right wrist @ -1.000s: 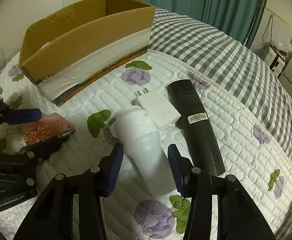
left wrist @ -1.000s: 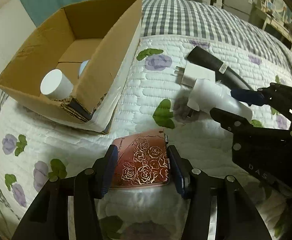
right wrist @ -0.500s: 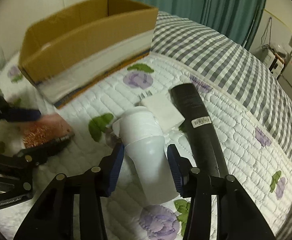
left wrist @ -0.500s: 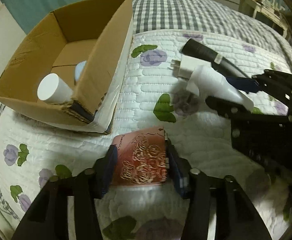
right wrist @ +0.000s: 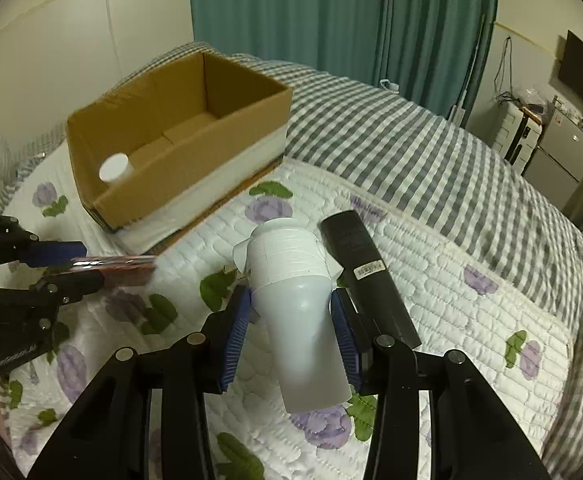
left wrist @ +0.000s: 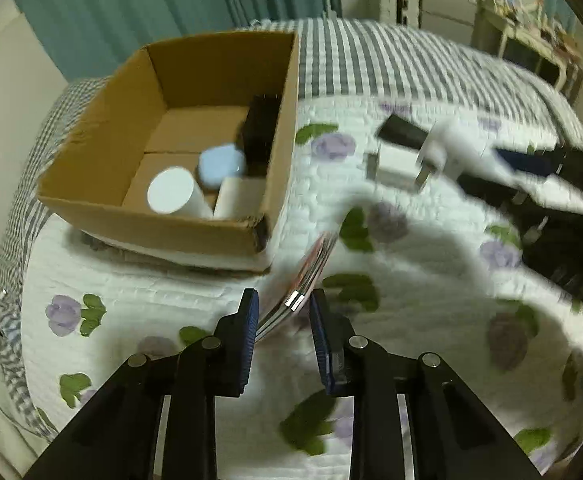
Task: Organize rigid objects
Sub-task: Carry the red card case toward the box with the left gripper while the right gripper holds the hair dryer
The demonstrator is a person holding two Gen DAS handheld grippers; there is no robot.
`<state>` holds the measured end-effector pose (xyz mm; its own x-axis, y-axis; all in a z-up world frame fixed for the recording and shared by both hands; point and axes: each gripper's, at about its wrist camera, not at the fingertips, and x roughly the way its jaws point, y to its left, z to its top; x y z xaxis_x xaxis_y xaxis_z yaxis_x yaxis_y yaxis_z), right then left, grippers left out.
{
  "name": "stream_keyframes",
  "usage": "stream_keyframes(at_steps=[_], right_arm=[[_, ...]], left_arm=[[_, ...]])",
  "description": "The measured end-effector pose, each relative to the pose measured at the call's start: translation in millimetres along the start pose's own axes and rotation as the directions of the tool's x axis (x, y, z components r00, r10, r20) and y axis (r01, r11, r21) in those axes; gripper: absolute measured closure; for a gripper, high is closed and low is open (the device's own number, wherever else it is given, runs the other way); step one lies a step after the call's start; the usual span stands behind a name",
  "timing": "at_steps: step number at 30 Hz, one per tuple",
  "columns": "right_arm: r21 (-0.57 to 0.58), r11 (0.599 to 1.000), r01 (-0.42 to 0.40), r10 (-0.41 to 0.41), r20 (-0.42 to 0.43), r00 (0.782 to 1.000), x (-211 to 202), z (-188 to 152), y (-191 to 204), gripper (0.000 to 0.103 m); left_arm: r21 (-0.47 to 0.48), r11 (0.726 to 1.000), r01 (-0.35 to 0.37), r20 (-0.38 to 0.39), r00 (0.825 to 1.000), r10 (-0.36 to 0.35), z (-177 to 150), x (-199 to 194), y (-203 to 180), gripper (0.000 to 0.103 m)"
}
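Observation:
My left gripper point(left wrist: 284, 306) is shut on a flat pink rose-patterned case point(left wrist: 303, 280), held edge-on and lifted above the quilt; it also shows in the right wrist view point(right wrist: 119, 266). My right gripper point(right wrist: 291, 312) is shut on a white plastic bottle point(right wrist: 295, 292), lifted off the bed. An open cardboard box point(left wrist: 211, 56) stands to the left, holding a white cylinder point(left wrist: 171, 190), a light blue object point(left wrist: 221, 164), a black item and a white one. A black remote point(right wrist: 365, 264) and a white charger point(left wrist: 391, 162) lie on the quilt.
The floral quilt point(right wrist: 451, 292) covers the bed, with a grey checked blanket point(right wrist: 391, 136) behind. Teal curtains point(right wrist: 331, 12) hang at the back. Shelves and appliances stand at the far right.
Both grippers have risen off the bed with their objects. The pink case has turned from flat to edge-on in the left gripper. The box interior now shows more.

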<state>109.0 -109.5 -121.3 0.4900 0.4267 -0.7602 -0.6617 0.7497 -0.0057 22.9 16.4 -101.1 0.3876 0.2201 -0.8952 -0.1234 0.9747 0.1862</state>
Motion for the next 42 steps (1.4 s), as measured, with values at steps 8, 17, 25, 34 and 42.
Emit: stream_keyframes(at_steps=[8, 17, 25, 34, 42], right_arm=[[0.018, 1.0, 0.026, -0.025, -0.019, 0.999, 0.2, -3.5, -1.2, 0.062], [0.056, 0.998, 0.019, -0.016, -0.044, 0.999, 11.9, -10.4, -12.9, 0.062], [0.087, 0.996, 0.015, -0.011, -0.04, 0.999, 13.7, -13.5, -24.7, 0.062], [0.106, 0.994, 0.038, -0.04, 0.016, 0.999, -18.5, -0.7, -26.3, 0.062], [0.147, 0.986, 0.075, -0.083, 0.054, 0.995, -53.3, 6.7, -17.2, 0.062]], left_arm=[[0.051, 0.997, 0.058, 0.027, 0.998, -0.06, -3.1, 13.3, -5.8, 0.08], [0.227, 0.974, 0.01, 0.073, 0.997, -0.027, 17.5, 31.9, -50.7, 0.08], [0.272, 0.962, 0.005, 0.107, 0.994, -0.036, 25.6, 31.1, -61.5, 0.089], [0.19, 0.977, 0.098, 0.149, 0.981, -0.128, 40.1, -5.0, -42.3, 0.094], [0.16, 0.974, 0.158, 0.192, 0.963, -0.187, 48.3, -32.7, -31.6, 0.094]])
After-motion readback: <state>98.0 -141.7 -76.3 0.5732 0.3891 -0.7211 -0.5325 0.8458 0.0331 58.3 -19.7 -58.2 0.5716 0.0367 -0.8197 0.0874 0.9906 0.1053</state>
